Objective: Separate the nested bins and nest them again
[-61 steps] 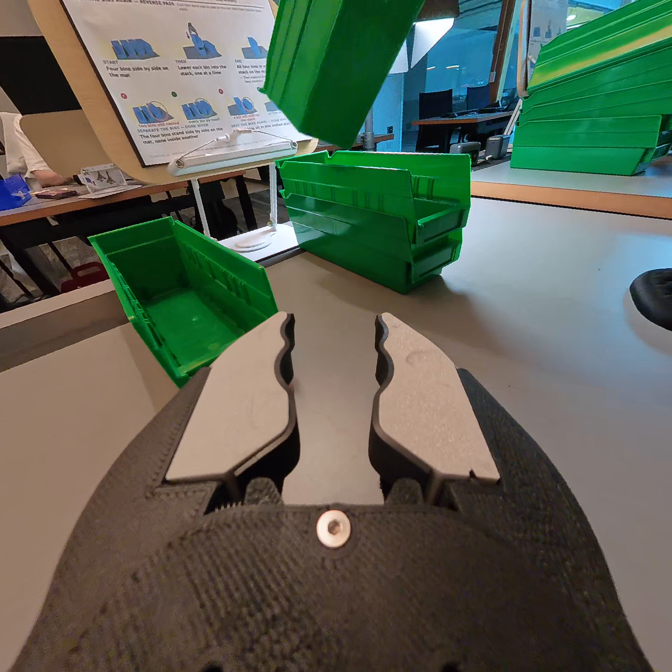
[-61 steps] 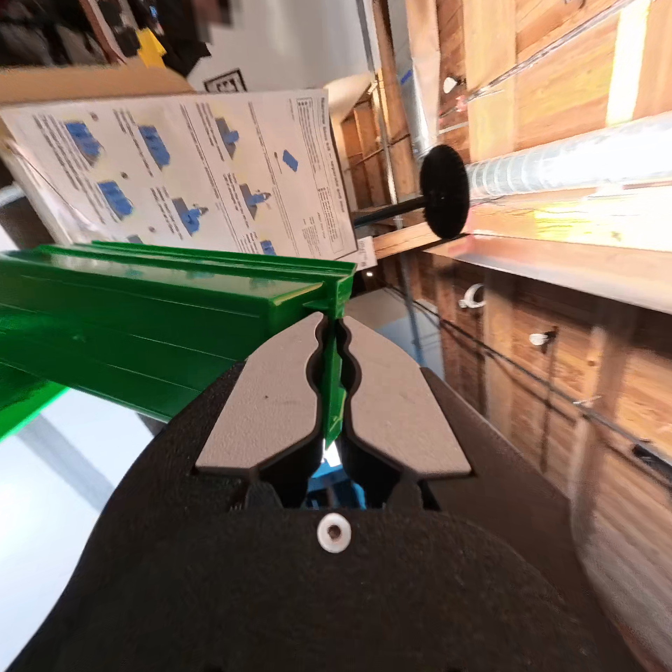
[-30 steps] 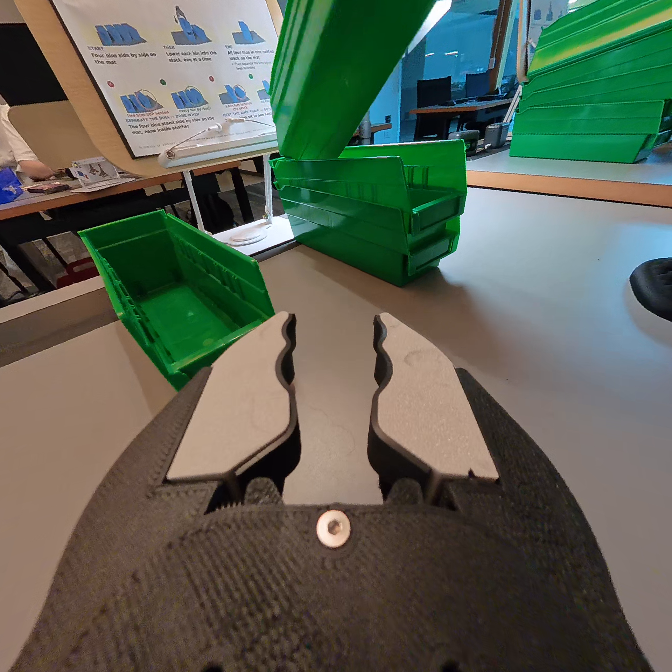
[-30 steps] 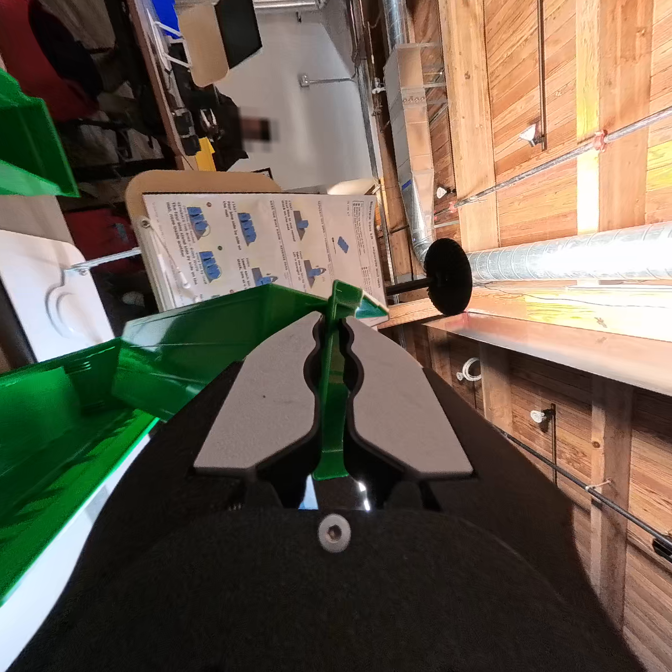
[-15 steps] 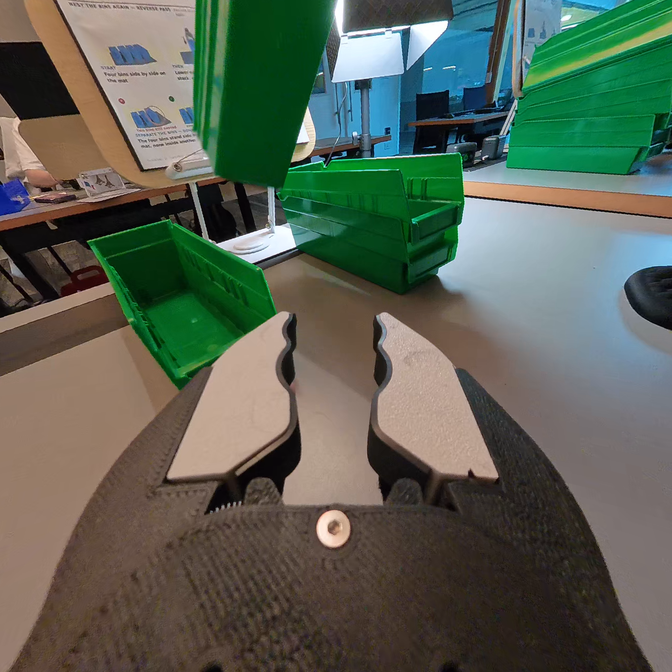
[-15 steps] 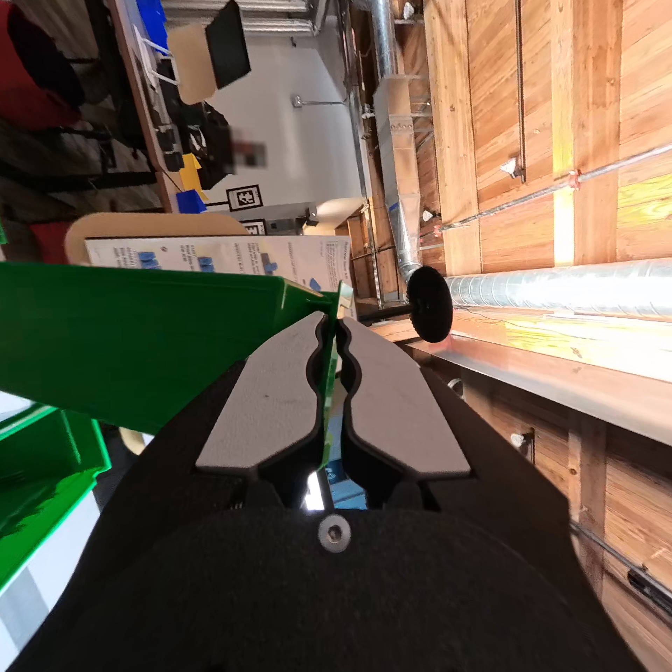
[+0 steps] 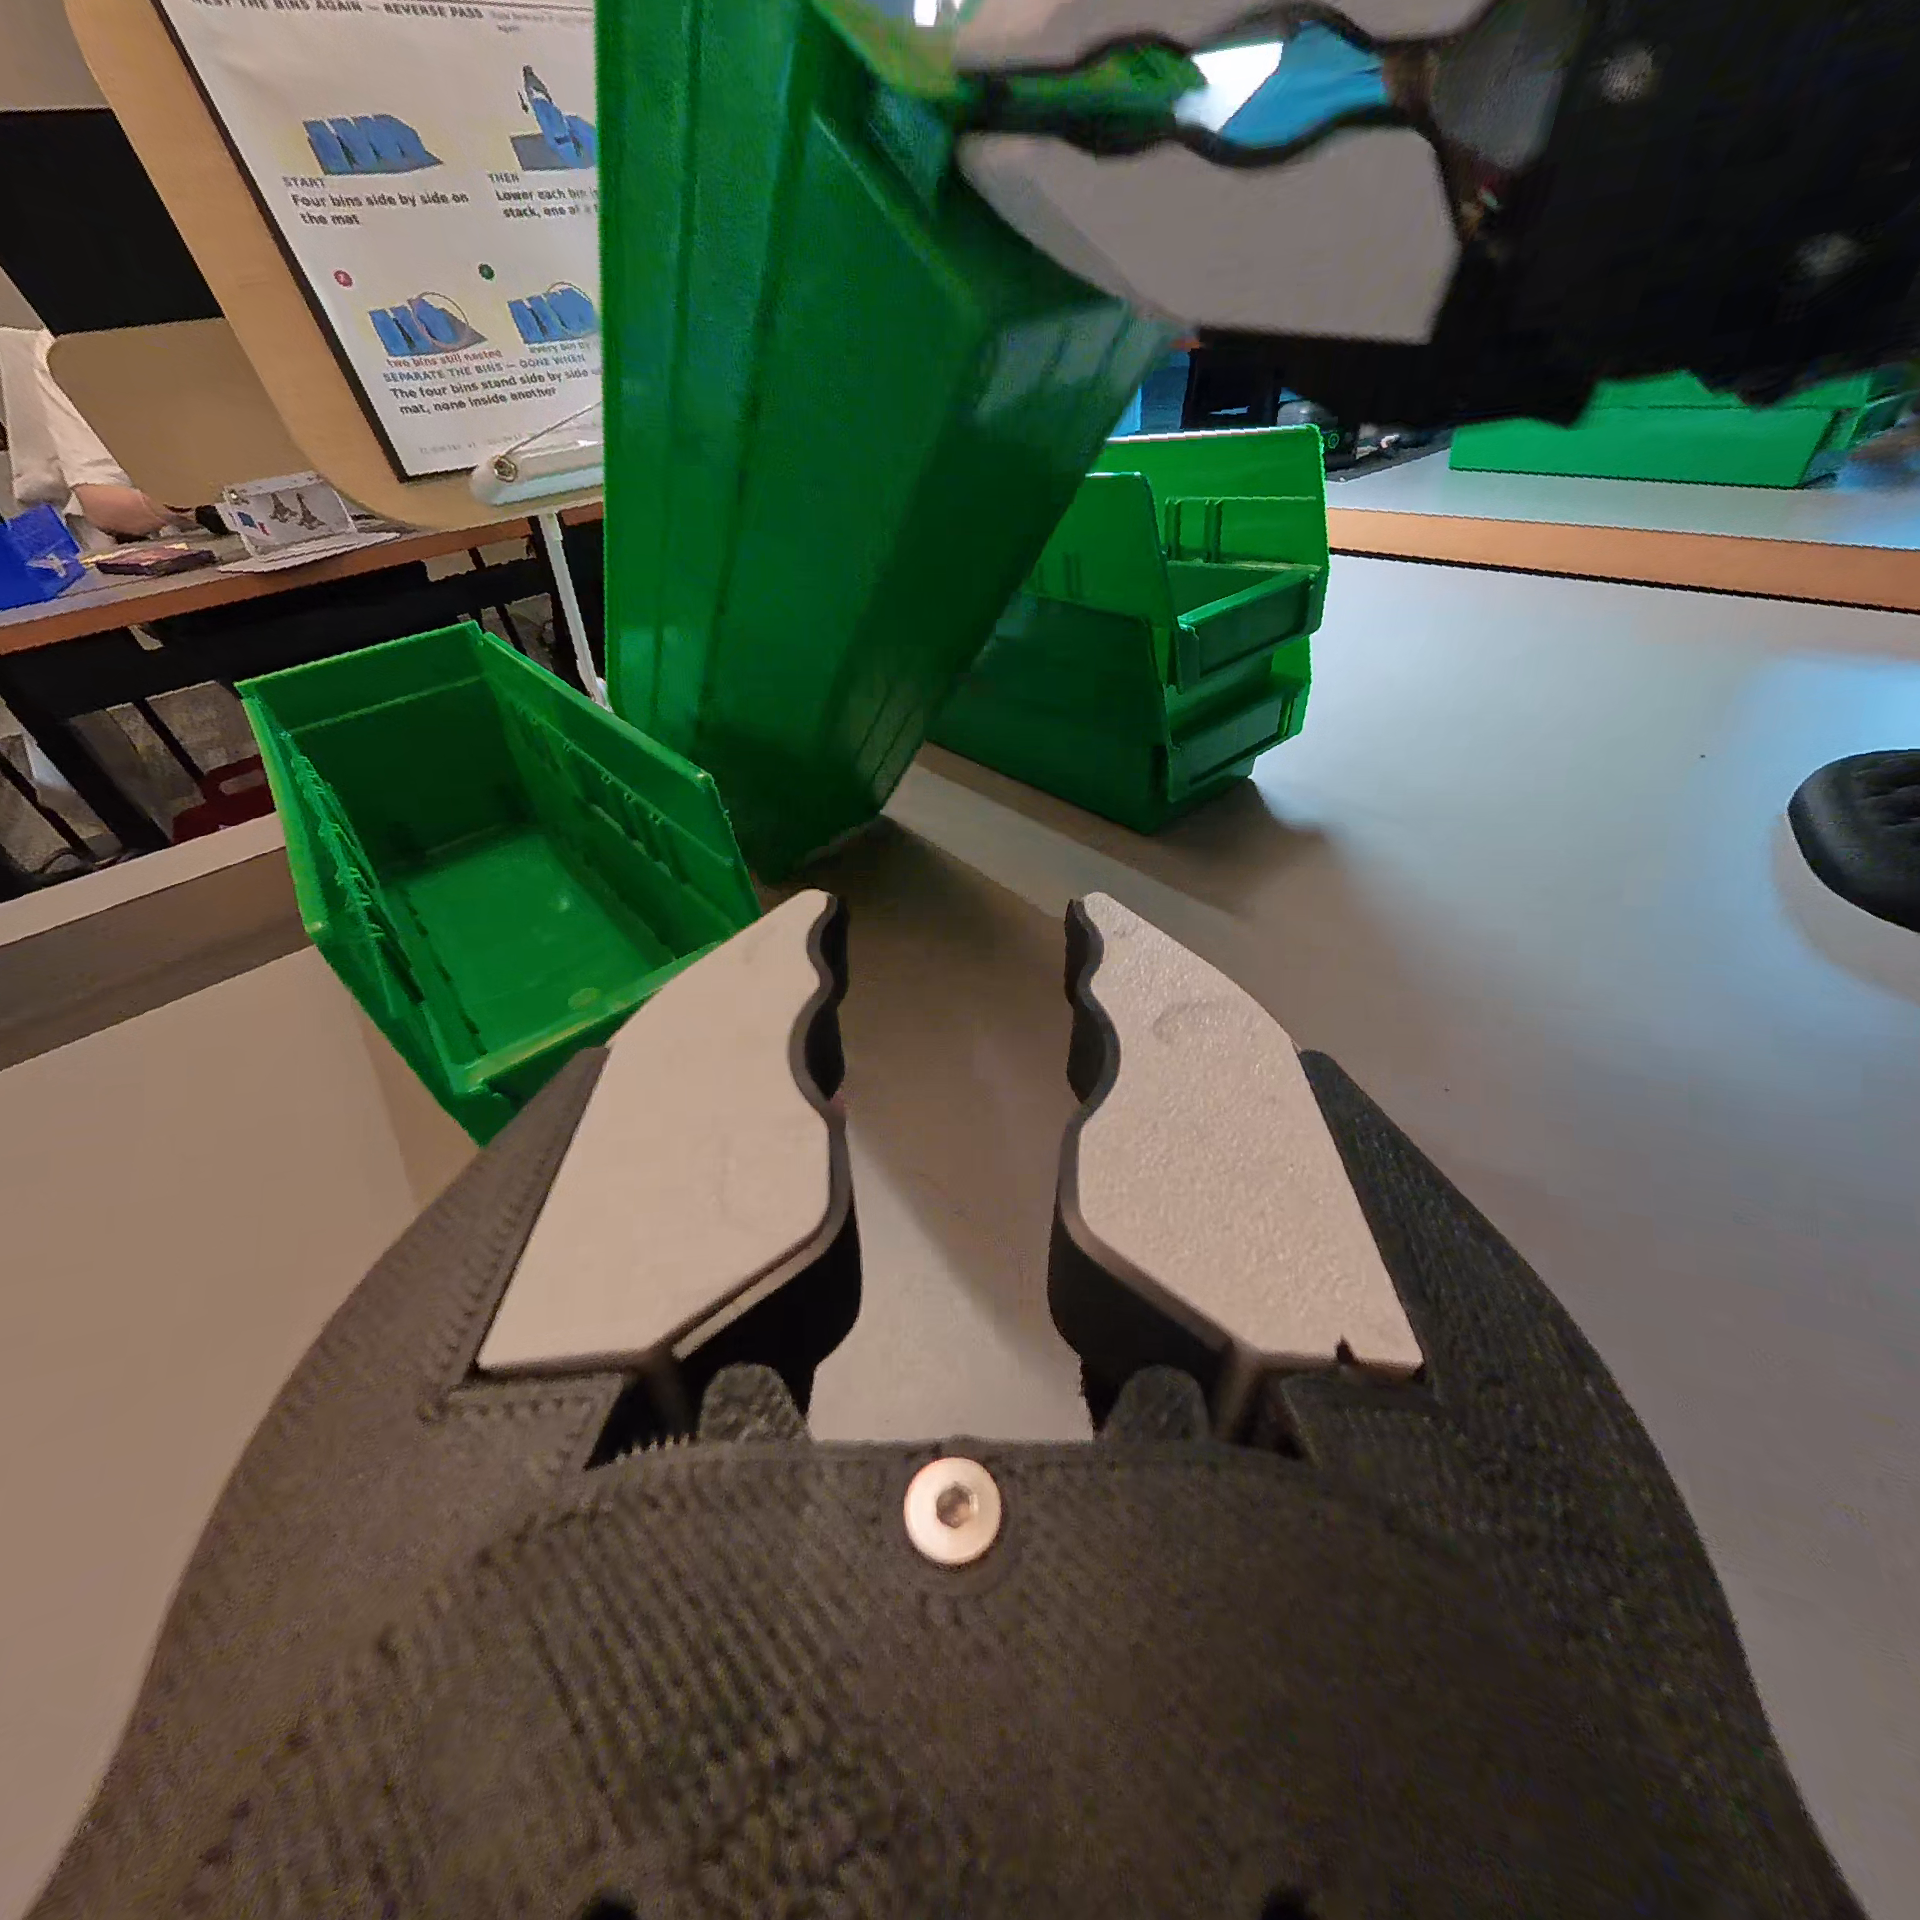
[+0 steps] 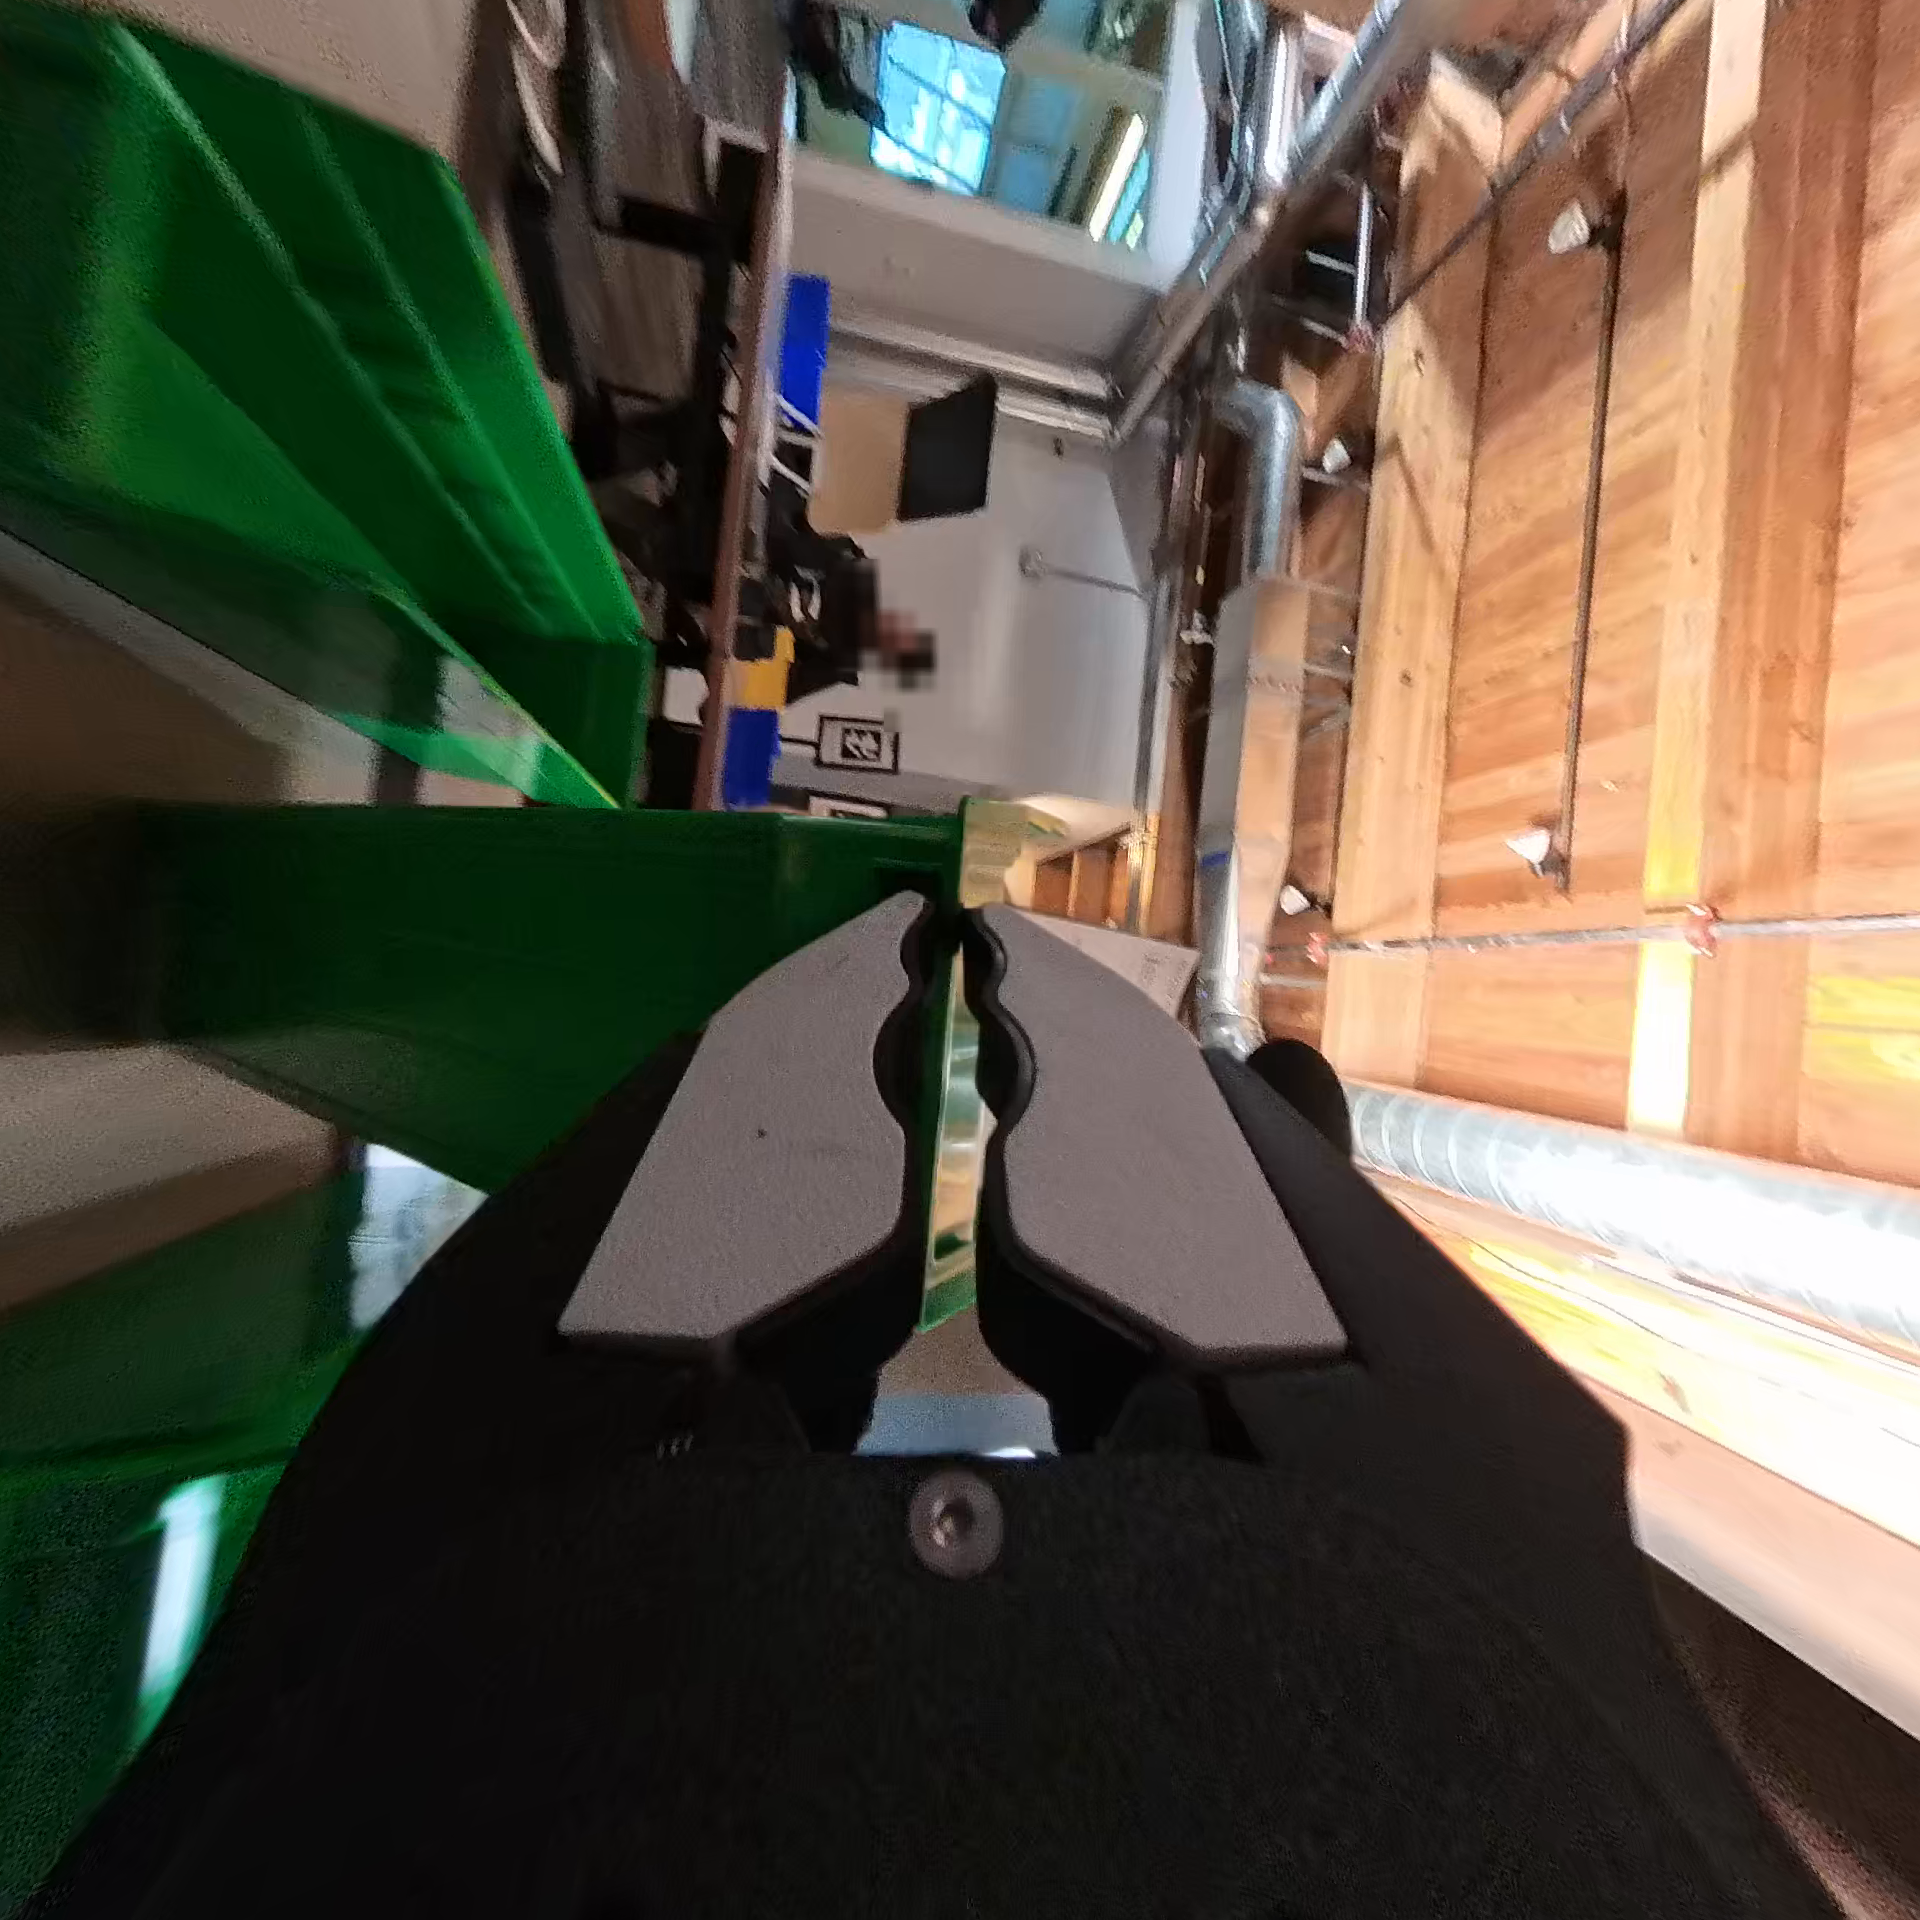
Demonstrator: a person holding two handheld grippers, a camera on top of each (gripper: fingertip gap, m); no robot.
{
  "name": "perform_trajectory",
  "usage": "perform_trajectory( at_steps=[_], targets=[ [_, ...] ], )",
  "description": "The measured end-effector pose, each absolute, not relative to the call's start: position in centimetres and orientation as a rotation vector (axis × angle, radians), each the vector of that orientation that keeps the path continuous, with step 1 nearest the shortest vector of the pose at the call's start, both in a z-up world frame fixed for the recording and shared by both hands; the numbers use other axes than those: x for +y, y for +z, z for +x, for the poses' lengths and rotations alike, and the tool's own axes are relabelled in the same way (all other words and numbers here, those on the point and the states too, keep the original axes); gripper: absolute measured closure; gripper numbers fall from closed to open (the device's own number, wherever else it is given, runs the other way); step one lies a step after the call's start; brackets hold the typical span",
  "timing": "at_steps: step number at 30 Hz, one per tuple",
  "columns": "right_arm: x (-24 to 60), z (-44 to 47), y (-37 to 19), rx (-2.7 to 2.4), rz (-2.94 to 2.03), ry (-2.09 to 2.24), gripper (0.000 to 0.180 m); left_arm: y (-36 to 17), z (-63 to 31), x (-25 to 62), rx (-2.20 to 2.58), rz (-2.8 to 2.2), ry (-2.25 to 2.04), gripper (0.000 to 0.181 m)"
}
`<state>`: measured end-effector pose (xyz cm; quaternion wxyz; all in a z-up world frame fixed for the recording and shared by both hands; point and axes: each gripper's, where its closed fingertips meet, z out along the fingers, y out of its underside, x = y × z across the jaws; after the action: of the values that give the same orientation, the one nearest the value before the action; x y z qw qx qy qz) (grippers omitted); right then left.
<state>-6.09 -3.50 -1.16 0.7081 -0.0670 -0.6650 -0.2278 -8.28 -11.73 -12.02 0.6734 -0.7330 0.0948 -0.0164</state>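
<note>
My right gripper [image 8: 951,925] is shut on the rim of a green bin [image 8: 447,956] and holds it tipped steeply. In the left wrist view that held bin [image 7: 831,436] hangs nose-down, its low end close to the table between a single open green bin [image 7: 488,842] on the left and a stack of nested green bins [image 7: 1174,644] behind. The right gripper [image 7: 1122,114] shows at the top, clamped on the bin's upper edge. My left gripper [image 7: 951,925] is open and empty, low over the table in front of the single bin.
An instruction board [image 7: 416,229] on a white stand is behind the bins. More green bins [image 7: 1662,436] lie on a far table. A black round object [image 7: 1860,831] sits at the right edge. A person's sleeve [image 7: 52,447] shows far left. The grey table [image 7: 1507,1039] spreads to the right. My right fingertips sit around 15 cm from my left ones.
The right gripper has swung the held bin down and toward me, from high above the stack to just over the table beside the single bin. The left gripper has stayed open and nearly still.
</note>
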Motion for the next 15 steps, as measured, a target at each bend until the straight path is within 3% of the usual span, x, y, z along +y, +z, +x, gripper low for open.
perform_trajectory(
  at_steps=[7,15],
  targets=[
    [-8.7,-3.8,-8.6,-1.629,-0.186,-0.383,0.173,-12.0,-8.1,-11.8,0.221,-1.649,-0.03,0.141],
    [-7.2,-2.6,-17.3,-1.757,-0.348,-0.337,0.177,-12.3,-8.2,-11.7,0.219,-1.658,-0.027,0.141]
  ],
)
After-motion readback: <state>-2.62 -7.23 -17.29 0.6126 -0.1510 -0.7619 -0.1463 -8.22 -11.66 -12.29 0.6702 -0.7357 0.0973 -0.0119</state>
